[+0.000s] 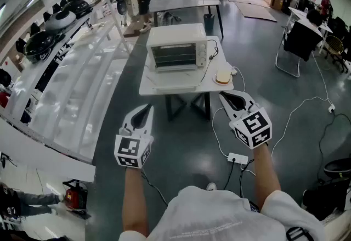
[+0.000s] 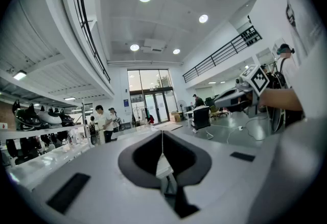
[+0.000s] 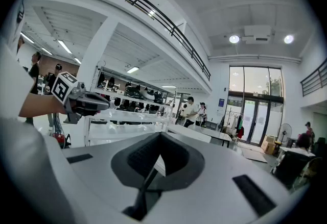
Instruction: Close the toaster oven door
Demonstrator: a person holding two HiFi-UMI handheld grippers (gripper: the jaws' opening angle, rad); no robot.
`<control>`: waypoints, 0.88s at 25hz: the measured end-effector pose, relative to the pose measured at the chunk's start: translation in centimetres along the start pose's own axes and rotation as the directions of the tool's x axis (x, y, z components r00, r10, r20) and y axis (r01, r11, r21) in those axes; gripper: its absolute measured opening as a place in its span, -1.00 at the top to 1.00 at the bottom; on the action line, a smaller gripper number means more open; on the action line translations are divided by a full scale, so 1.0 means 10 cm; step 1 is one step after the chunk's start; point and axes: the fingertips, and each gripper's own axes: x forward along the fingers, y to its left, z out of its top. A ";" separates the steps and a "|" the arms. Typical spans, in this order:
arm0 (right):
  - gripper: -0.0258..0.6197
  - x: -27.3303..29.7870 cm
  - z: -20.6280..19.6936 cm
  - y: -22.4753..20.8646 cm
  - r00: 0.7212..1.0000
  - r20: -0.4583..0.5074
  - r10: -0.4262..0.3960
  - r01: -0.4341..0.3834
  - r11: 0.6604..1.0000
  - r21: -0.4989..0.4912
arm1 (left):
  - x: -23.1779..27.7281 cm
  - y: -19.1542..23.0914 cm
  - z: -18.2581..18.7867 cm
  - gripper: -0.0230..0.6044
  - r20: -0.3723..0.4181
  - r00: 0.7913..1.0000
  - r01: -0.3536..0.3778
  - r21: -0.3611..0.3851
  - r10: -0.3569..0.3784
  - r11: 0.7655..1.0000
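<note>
The white toaster oven (image 1: pixel 176 48) stands on a small white table (image 1: pixel 149 87) ahead of me. Its rack shows at the front, and the door looks folded down flat before it, though I cannot be sure. Both grippers hang in the air short of the table, apart from the oven. My left gripper (image 1: pixel 147 107) is shut and holds nothing; in the left gripper view its jaws (image 2: pixel 162 133) meet in a thin line. My right gripper (image 1: pixel 224 94) is shut and bare too, pointing at the table's near right corner, its jaws (image 3: pixel 160 133) pressed together.
A round tan item (image 1: pixel 223 76) lies on the table's right side, with a cord running from the oven. A power strip (image 1: pixel 237 158) and cables lie on the floor at right. A long white counter (image 1: pixel 82 91) runs along the left. People stand at the back.
</note>
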 end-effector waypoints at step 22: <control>0.50 0.06 0.00 0.03 0.999 0.031 0.036 -0.037 0.998 0.050 | 0.04 0.02 -0.09 0.86 0.006 1.000 0.009 -0.060 -0.008 0.998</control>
